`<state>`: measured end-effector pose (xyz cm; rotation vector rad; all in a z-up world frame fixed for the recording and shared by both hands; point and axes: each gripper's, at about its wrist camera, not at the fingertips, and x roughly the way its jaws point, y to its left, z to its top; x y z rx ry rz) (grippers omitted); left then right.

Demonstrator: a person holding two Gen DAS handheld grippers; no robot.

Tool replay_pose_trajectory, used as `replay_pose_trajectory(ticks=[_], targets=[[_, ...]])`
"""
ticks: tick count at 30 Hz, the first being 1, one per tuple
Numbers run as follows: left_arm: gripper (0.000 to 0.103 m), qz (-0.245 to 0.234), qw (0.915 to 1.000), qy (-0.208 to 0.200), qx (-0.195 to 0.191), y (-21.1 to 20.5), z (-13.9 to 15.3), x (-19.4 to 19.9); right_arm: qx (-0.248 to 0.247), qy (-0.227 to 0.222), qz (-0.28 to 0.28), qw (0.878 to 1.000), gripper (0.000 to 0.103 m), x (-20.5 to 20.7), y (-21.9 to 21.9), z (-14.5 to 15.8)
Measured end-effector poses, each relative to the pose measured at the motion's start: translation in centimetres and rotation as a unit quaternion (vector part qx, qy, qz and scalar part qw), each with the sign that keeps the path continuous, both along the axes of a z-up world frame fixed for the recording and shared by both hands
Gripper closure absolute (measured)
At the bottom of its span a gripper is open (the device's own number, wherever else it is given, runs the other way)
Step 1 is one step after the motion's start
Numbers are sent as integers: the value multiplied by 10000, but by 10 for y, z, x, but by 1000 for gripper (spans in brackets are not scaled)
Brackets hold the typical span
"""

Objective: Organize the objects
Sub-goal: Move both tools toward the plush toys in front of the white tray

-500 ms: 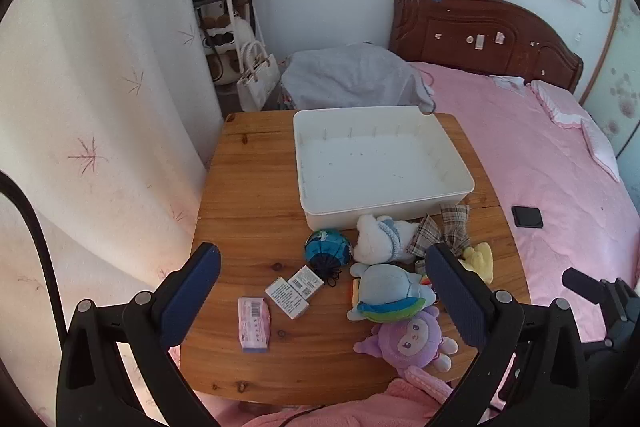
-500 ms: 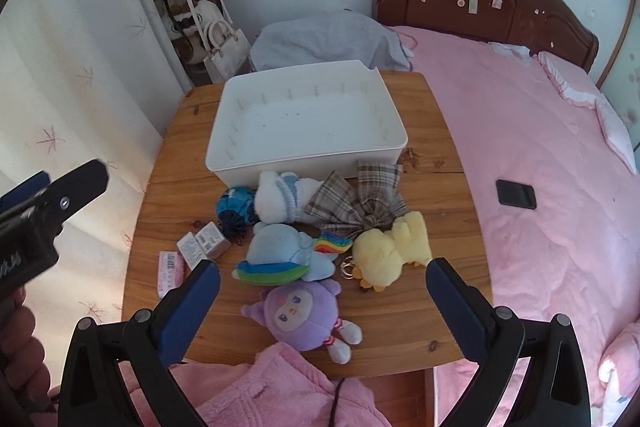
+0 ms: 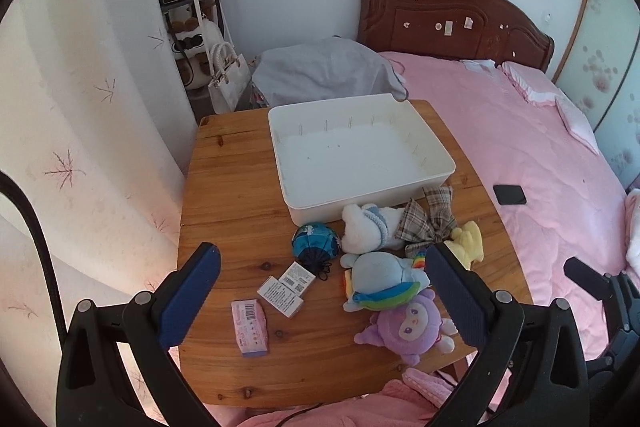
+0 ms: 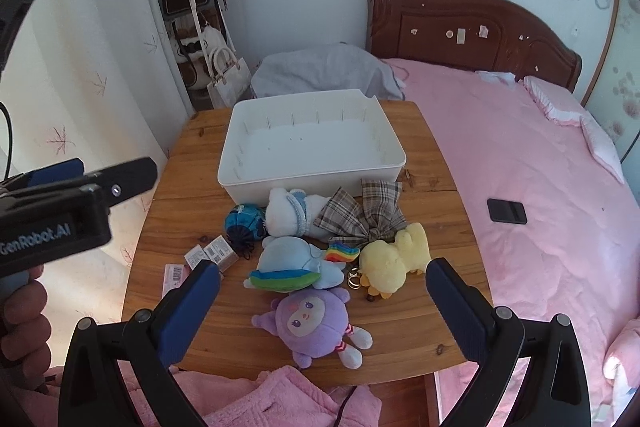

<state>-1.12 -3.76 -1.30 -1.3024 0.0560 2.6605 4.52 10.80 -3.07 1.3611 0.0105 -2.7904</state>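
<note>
An empty white bin stands at the back of the wooden table. In front of it lie a white plush, a plaid bow, a blue ball, a blue rainbow plush, a yellow duck plush, a purple plush, two small boxes and a pink box. My left gripper is open and empty above the table's near edge. My right gripper is open and empty above the purple plush.
A pink bed with a black phone runs along the table's right side. A grey bundle lies behind the bin. Bags hang on a rack at the back left. Pink cloth lies below the table's near edge.
Both views have shifted a little; the table and toys sit slightly differently in frame. No object has moved and both grippers stay open.
</note>
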Motion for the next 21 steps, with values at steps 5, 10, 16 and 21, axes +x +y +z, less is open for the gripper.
replay_pose_trajectory(ticks=[5,10,16,21], targets=[[1,34,9999,-34,-110,1,-2,-1,-144,57,-11,9999,0,-1,4,0],[1,205,9997,-71,-72,3,-3,-2,-230,57,5,9997,0,-6,13,-1],[1,476,9987,-185,55,14,-4,-5,-272,-4,124,9996,0,-14,33,-1],[1,769,9964,-318,162,27,-7,-9,-240,-49,300,9992,0,-26,53,2]])
